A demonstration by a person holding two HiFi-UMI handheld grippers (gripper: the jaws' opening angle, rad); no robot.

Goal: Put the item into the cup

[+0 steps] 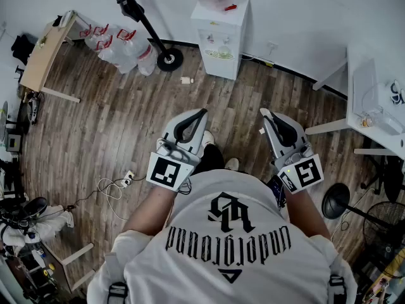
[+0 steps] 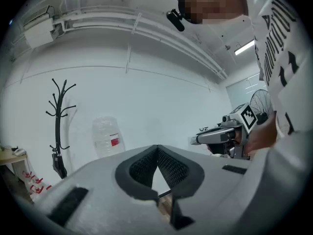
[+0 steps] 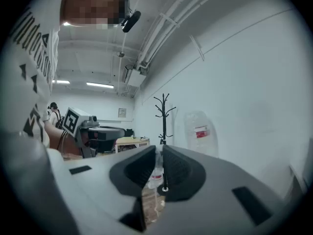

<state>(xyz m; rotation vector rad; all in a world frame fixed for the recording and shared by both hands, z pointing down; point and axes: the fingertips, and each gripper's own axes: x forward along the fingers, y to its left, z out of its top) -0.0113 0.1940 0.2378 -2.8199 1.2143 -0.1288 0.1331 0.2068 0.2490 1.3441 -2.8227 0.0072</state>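
Note:
No cup and no item shows in any view. I stand on a wooden floor (image 1: 126,125) and hold both grippers level in front of my chest. In the head view my left gripper (image 1: 204,113) has its jaws together. Its own view shows the left gripper (image 2: 156,147) with its tips touching and nothing held. My right gripper (image 1: 264,113) is beside it, a hand's width away. In its own view the right gripper (image 3: 160,148) shows a narrow slit between its jaws, with nothing in it. Each gripper also sees the other: the right gripper (image 2: 215,135) and the left gripper (image 3: 105,131).
A white water dispenser (image 1: 220,37) stands by the far wall, with water bottles (image 1: 123,46) and a coat rack's base (image 1: 169,59) to its left. There is a wooden table (image 1: 44,56) at far left and a white desk (image 1: 373,100) and a fan (image 1: 335,201) at right. A cable (image 1: 114,185) lies on the floor.

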